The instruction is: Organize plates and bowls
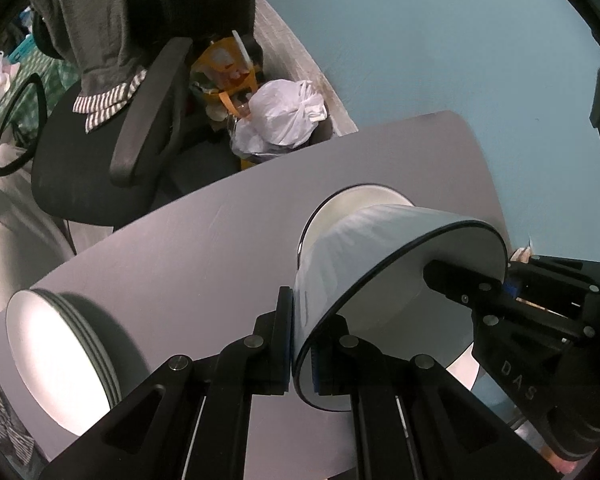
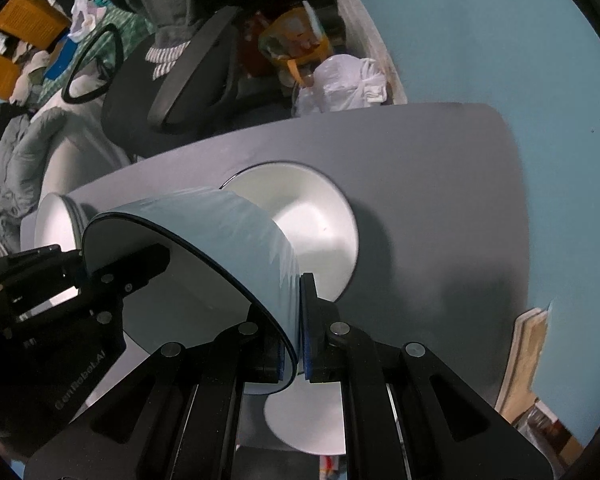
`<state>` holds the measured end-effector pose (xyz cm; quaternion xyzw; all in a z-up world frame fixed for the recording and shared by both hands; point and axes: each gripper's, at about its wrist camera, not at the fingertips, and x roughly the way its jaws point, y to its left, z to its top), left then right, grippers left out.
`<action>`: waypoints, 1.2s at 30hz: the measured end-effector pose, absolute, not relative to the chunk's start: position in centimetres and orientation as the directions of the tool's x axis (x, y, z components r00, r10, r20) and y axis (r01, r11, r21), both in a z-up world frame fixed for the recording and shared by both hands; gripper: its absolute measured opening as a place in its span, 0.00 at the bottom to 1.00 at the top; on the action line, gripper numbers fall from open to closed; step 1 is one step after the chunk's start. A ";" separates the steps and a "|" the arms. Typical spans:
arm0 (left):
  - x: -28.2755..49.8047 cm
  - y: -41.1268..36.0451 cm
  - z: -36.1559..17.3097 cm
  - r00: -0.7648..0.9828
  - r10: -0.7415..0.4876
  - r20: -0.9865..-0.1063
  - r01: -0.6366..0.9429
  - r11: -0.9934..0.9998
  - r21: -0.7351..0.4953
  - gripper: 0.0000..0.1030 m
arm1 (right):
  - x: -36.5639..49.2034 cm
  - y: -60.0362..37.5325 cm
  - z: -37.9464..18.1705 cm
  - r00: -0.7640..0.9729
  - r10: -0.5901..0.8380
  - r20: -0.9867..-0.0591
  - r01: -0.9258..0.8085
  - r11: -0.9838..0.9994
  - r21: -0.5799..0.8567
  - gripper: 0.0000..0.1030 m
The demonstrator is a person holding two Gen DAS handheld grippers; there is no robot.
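A bowl, pale blue outside and white inside with a dark rim, hangs above the grey table, held from two sides. My left gripper is shut on its near rim in the left wrist view, and my right gripper clamps the opposite rim. In the right wrist view my right gripper pinches the bowl, and my left gripper grips its far edge. Just beyond it a white bowl rests on the table. A stack of white plates sits at the table's left end.
A white plate lies on the table under my right gripper. A black office chair draped with clothes stands past the table's far edge, beside a white plastic bag and a yellow bag. A blue wall borders the right side.
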<state>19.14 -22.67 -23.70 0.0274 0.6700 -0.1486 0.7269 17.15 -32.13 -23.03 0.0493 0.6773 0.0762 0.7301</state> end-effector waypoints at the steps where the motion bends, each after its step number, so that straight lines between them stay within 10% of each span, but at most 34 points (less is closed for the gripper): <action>1: 19.4 -22.9 -23.8 0.054 -0.182 -0.982 0.249 0.955 -0.163 0.06 | 17.4 -32.4 -23.1 0.070 0.177 -0.982 -0.041 0.984 0.175 0.06; 36: 21.1 -24.9 -26.4 0.016 -0.117 -0.993 0.253 0.961 -0.109 0.07 | 20.6 -34.2 -25.0 0.017 0.115 -0.993 -0.052 0.992 0.114 0.14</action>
